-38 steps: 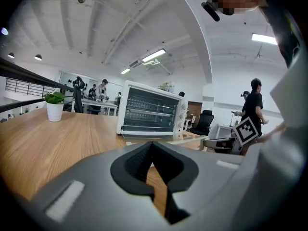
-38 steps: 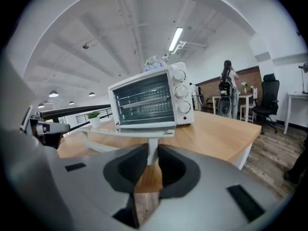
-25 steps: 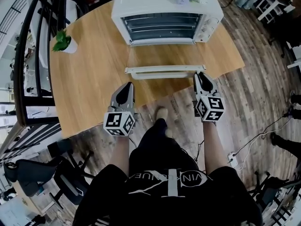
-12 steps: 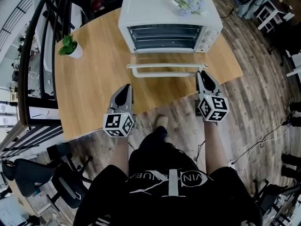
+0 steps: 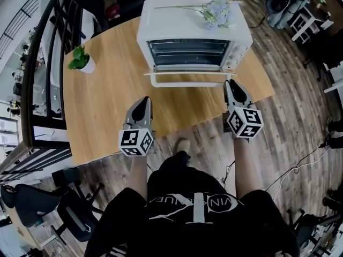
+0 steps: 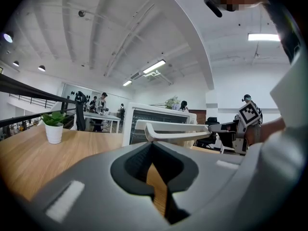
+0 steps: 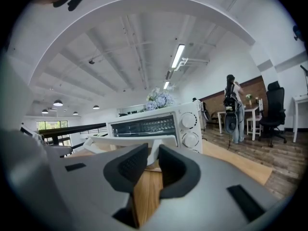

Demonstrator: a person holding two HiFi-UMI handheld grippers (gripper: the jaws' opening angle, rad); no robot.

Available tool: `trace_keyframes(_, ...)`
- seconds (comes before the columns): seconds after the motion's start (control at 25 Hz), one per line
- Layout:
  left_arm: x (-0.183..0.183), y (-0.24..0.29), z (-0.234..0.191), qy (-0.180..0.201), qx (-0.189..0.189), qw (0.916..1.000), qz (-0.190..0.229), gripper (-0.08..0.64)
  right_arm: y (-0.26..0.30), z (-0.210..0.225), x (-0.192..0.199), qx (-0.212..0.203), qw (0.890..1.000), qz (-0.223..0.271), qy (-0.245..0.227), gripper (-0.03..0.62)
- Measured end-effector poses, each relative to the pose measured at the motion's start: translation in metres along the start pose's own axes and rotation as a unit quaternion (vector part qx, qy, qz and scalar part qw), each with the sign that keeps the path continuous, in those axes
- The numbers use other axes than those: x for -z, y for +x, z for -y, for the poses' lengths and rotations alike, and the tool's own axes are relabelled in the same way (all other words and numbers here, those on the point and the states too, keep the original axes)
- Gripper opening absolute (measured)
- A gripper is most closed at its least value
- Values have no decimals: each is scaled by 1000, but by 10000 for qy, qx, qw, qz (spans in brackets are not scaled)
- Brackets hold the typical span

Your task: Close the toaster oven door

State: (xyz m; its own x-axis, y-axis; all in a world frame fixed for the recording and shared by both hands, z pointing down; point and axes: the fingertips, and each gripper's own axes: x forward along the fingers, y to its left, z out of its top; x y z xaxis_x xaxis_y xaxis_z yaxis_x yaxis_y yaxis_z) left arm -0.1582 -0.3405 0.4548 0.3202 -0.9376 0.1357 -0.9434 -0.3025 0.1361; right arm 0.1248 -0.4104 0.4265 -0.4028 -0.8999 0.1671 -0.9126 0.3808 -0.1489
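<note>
At the left of the table a small potted plant is seen, well apart from anything the task concerns. The left gripper is held over the wood short of the oven. Its jaws are drawn together, with only a sliver of table showing between the pads and nothing caught there. The toaster oven is placed at the far middle of the table. Its door is let down flat toward the person, with the racks exposed. The right gripper is set at the door's right end, its jaws parted by a narrow gap and empty.

If the door is lifted from that one corner alone, it may be twisted, or it may slip off the gripper and drop back open. If it is pushed hard, the oven may be shoved backward and the flowers lying on top shaken off.

Whether the right gripper is touching the door or only just beside it cannot be settled from either view. The hinge is hidden under the lowered door. In the right gripper view the door's near edge is partly covered by the gripper's own body, and in the left gripper view the oven's lower front is likewise cut off
</note>
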Motion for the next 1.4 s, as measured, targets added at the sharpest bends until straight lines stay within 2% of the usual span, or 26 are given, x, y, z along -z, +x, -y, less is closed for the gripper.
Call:
trace_keyframes(0.72,-14,31,-12,-43,35,10000,68,11,33,9,-40,19,9998,177,22,80)
trace_keyframes(1.4,-18,52,-17,-110,-25,9999,51,11,58,19,-61,-34,9997,212,-91,80)
